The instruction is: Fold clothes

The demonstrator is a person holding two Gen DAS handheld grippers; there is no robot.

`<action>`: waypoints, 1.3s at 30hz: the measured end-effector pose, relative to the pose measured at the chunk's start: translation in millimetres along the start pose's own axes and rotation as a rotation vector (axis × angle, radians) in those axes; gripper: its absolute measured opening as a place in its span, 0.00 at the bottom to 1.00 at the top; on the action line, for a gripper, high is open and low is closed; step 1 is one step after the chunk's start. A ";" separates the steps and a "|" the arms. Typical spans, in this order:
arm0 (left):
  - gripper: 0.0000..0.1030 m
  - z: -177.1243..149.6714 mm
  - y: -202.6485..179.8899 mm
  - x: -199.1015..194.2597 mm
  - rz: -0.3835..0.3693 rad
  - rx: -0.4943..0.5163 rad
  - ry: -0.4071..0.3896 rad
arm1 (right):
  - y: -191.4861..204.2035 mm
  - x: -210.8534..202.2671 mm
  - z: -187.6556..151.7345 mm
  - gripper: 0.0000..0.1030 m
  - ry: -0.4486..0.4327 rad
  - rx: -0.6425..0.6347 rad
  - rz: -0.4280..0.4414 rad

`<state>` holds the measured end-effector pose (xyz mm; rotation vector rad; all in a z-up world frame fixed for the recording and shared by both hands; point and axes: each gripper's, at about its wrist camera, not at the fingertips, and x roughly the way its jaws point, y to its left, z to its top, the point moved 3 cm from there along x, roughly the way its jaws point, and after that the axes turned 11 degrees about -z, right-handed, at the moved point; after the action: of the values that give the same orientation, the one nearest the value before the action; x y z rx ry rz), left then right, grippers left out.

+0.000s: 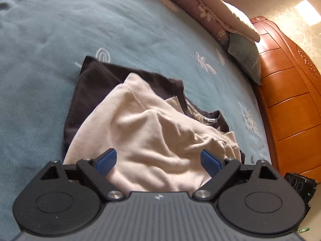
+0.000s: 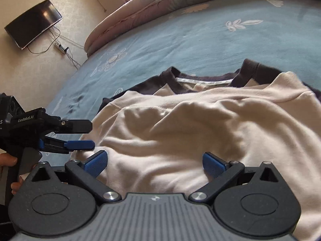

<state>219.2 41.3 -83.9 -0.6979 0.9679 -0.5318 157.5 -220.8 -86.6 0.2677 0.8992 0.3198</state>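
Both tongs spread over shirt on bed.

Cream shirt (image 1: 152, 132) with dark sleeves and collar lies rumpled on the blue bedspread (image 1: 50, 40), collar at the far side. Left tongs (image 1: 158, 160) spread wide, nothing pinched, over the shirt's near hem. Right tongs (image 2: 155, 161) likewise spread, nothing pinched, over the near hem. Quilt (image 2: 160, 4) at far edge, headboard (image 1: 291, 92) right, TV (image 2: 33, 23) far left.

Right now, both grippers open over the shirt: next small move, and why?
Probably lower the left gripper and right gripper onto the near edge of the cream shirt and close. Both jaws are apart and hold nothing; the shirt lies rumpled on the blue bedspread.
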 end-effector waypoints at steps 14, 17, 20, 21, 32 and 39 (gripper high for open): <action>0.88 21.2 -7.9 73.4 -0.047 0.083 0.043 | -27.5 30.8 14.6 1.00 -0.055 -0.087 -0.100; 0.88 28.6 -11.1 67.0 -0.062 0.036 0.048 | -27.4 24.5 19.4 1.00 -0.055 -0.060 -0.078; 0.89 36.8 -28.0 59.9 -0.203 0.024 0.003 | -17.6 18.2 30.7 1.00 -0.069 -0.057 -0.030; 0.91 38.2 -31.4 62.4 -0.246 0.007 0.011 | -14.3 16.1 34.5 1.00 -0.074 -0.056 -0.015; 0.91 32.5 -11.7 85.8 -0.289 -0.132 0.091 | -3.0 28.8 32.1 1.00 -0.025 -0.079 0.026; 0.90 20.0 -17.1 114.5 -0.283 -0.121 0.194 | 16.6 47.6 23.4 1.00 0.028 -0.165 0.061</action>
<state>289.0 -42.6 -127.1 -0.9121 1.0959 -0.8058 201.2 -189.6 -101.0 0.1383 0.8876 0.4527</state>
